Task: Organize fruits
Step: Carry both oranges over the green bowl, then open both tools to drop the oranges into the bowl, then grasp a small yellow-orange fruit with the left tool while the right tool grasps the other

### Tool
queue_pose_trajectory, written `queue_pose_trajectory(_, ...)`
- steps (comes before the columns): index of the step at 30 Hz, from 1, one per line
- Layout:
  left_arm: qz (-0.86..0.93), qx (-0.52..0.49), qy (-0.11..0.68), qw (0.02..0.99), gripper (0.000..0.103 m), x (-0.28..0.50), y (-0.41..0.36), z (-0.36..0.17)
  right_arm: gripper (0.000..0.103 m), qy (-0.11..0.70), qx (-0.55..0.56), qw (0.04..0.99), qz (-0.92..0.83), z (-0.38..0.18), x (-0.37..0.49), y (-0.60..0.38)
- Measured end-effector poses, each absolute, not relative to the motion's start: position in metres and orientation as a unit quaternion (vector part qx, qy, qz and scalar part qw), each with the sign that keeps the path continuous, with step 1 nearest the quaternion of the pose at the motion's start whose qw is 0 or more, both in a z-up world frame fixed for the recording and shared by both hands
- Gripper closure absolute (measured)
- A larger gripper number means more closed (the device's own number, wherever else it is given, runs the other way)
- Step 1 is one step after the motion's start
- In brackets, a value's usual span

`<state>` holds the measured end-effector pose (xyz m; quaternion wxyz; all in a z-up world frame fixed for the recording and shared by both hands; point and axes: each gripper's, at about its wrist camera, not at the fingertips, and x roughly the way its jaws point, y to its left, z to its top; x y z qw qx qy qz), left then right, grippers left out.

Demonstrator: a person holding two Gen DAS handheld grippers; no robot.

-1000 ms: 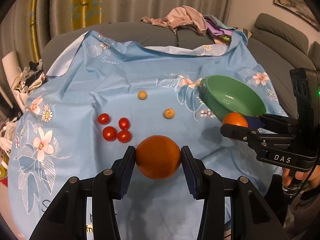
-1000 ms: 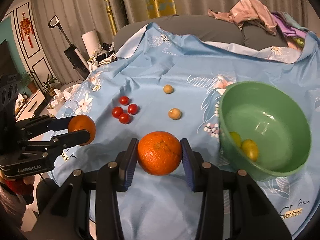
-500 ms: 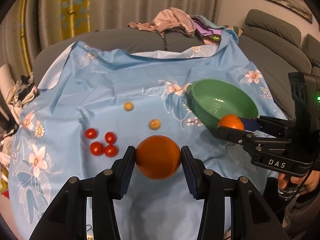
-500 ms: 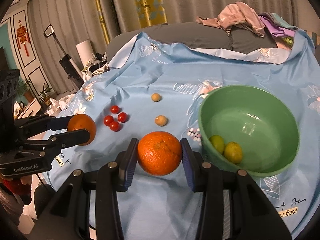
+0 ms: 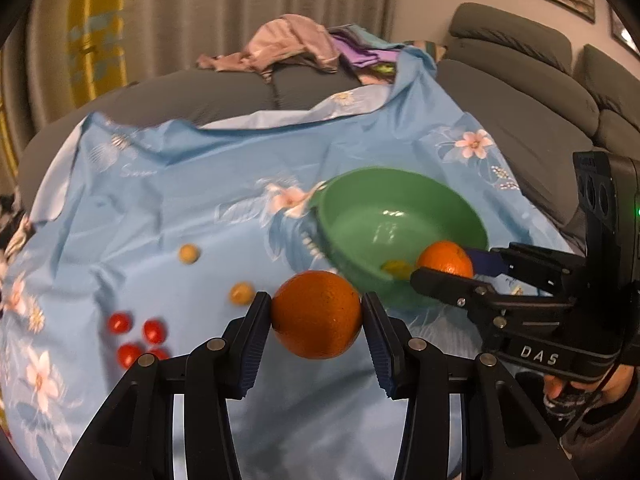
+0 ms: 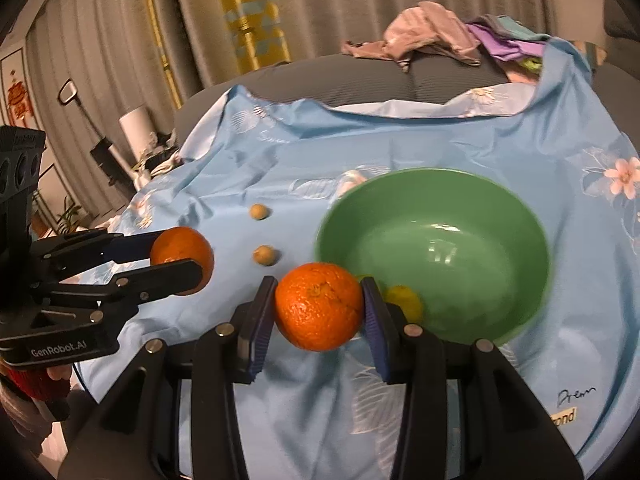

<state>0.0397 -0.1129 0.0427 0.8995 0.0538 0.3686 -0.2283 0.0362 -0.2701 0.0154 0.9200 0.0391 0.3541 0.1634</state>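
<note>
- A blue flowered cloth [image 5: 208, 184] covers a grey sofa [image 5: 520, 92]; this is the surface everything lies on.
- Curtains [image 6: 320, 4] hang behind, and a heap of clothes [image 5: 292, 46] sits on the sofa back.
- A green bowl [image 6: 500, 216] stands on the cloth, with a yellowish fruit [image 6: 404, 300] inside near its front wall.
- Loose on the cloth: two small tan fruits [image 5: 189, 253] and four cherry tomatoes [image 5: 154, 330], left of the bowl.
- The left tongs [image 5: 317, 316] are clenched on an orange [image 5: 316, 314], both pads pressed to its sides, held above the cloth just before the bowl.
- The right tongs [image 6: 319, 312] grasp a second orange [image 6: 319, 306] the same way, at the bowl's near rim.
- A hand [image 5: 576, 390] shows only partly under the right tool.
- Both views are blurred; a second fruit in the bowl may sit behind the right tongs, but I cannot tell.
</note>
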Motion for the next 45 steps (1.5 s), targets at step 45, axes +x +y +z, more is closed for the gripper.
queue_pose_trajectory(45, -0.198, 0.03, 0.391, 0.899, 0.041, 0.038, -0.1, 0.022, 0.047, 0.357, 0.037, 0.928, 0.099, 0.031, 0.012, -0.298)
